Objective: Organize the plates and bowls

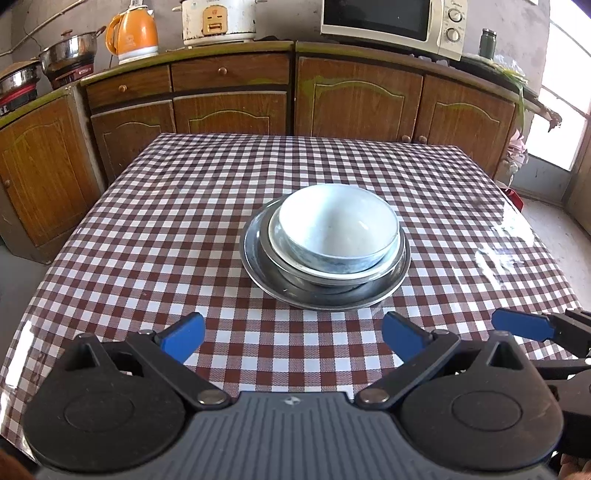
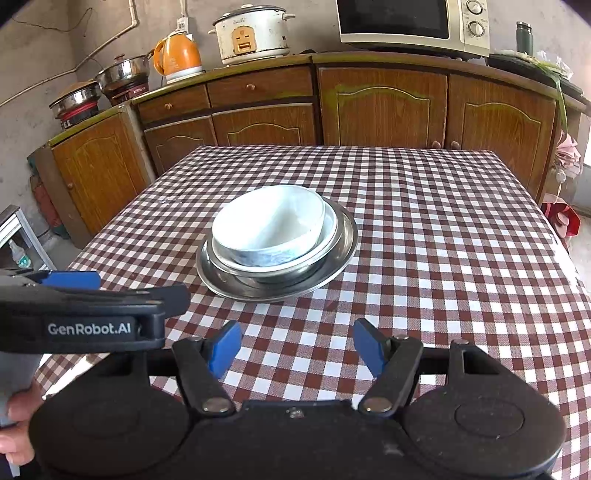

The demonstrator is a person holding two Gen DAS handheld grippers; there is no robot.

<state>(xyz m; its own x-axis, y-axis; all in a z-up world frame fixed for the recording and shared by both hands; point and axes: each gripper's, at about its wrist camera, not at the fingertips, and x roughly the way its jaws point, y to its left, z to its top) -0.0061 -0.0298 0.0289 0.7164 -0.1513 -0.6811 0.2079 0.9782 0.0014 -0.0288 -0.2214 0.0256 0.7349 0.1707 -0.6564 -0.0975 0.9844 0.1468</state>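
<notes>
The words "GenRobot.AI" are printed in pale letters on the black body of the left gripper [image 2: 70, 278], seen side-on at the left of the right wrist view. No other writing can be read.

Both tools are built of matte black plastic with round pivot housings and flat blue pads. The left gripper [image 1: 293, 338] is held with its fingers spread wide, nothing between them. The right gripper [image 2: 297, 350] is likewise held open and empty.

Ahead of both sets of fingertips, well apart from them, a nested stack is set on a glossy brown-and-white checked tablecloth [image 1: 155, 236]. A shallow, shiny metal plate [image 1: 258, 271] lies at the bottom; a metal bowl [image 1: 332, 284] sits in it, then a white bowl [image 1: 295, 264], and a deep, round, pale blue-white bowl [image 1: 338, 225] on top.

Beyond the table, wood-grain cabinets [image 1: 229, 110] carry an orange kettle [image 1: 131, 33], a white rice cooker [image 1: 218, 20] and a cream microwave [image 1: 391, 22].
</notes>
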